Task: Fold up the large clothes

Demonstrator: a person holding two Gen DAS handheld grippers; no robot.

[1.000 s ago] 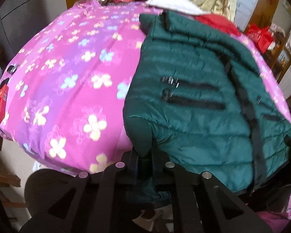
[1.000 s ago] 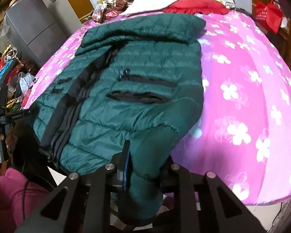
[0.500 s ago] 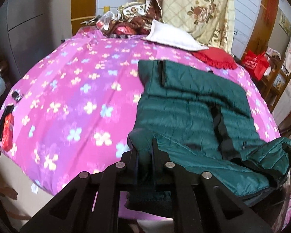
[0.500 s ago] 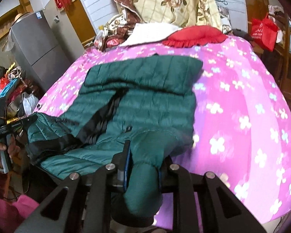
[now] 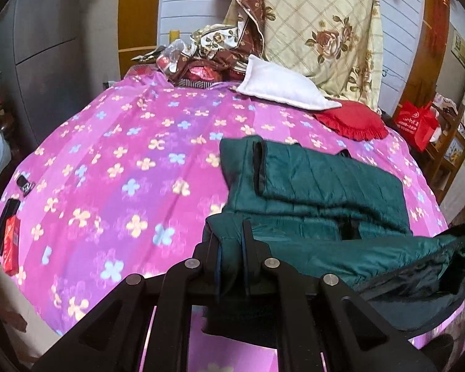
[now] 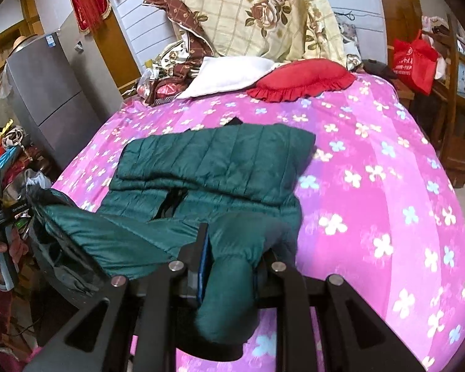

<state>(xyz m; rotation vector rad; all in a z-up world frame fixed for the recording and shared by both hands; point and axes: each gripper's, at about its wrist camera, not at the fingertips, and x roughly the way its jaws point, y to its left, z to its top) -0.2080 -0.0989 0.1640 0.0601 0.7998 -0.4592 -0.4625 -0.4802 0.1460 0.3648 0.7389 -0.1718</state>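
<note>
A dark green quilted jacket [image 5: 319, 192] lies on the right half of a bed covered by a pink flowered sheet [image 5: 133, 167], its far part flat on the sheet and its near edge raised off the bed. The left tool [image 5: 231, 266] is clamped on a bunched corner of that near edge, green fabric squeezed between its two fingers. The right tool [image 6: 232, 266] is likewise clamped on the other near corner, a thick roll of the jacket [image 6: 220, 161] hanging down between its fingers. Between the two grips the hem sags, showing dark lining. At the far end of the bed rest a white pillow [image 5: 279, 85] and, just beside it, a red frilled cushion [image 6: 303, 79].
</note>
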